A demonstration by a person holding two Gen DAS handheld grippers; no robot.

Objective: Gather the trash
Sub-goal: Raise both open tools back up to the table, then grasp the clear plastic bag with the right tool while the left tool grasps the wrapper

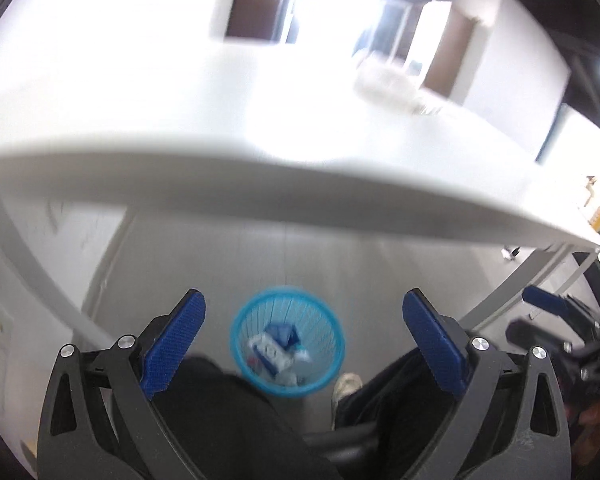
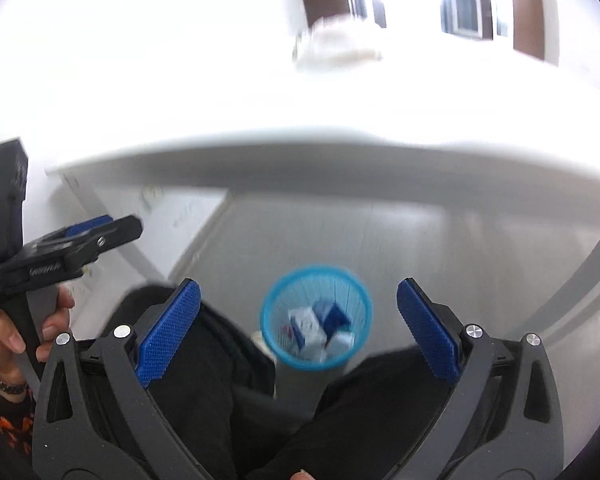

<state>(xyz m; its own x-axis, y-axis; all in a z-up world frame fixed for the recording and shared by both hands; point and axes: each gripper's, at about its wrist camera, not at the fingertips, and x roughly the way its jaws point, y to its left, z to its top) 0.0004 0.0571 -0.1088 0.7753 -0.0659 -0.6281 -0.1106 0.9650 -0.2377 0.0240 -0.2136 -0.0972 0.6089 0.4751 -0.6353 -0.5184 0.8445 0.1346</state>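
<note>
Both grippers hovered above the bin (image 1: 287, 343).
You held left gripper (image 1: 302, 338) and right gripper (image 2: 298, 328) wide open, empty.

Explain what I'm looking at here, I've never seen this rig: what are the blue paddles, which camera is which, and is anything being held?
Each picture comes from a camera on a hand-held gripper, looking along its two blue-padded fingers. The left gripper and right gripper both stand wide open, holding nothing. Both look down past the white table at a blue mesh trash basket on the floor, with blue and white cartons in it. In the right view, the person's hand grips the left gripper's handle. A blurry white crumpled item lies on the tabletop; I cannot tell what it is.
</note>
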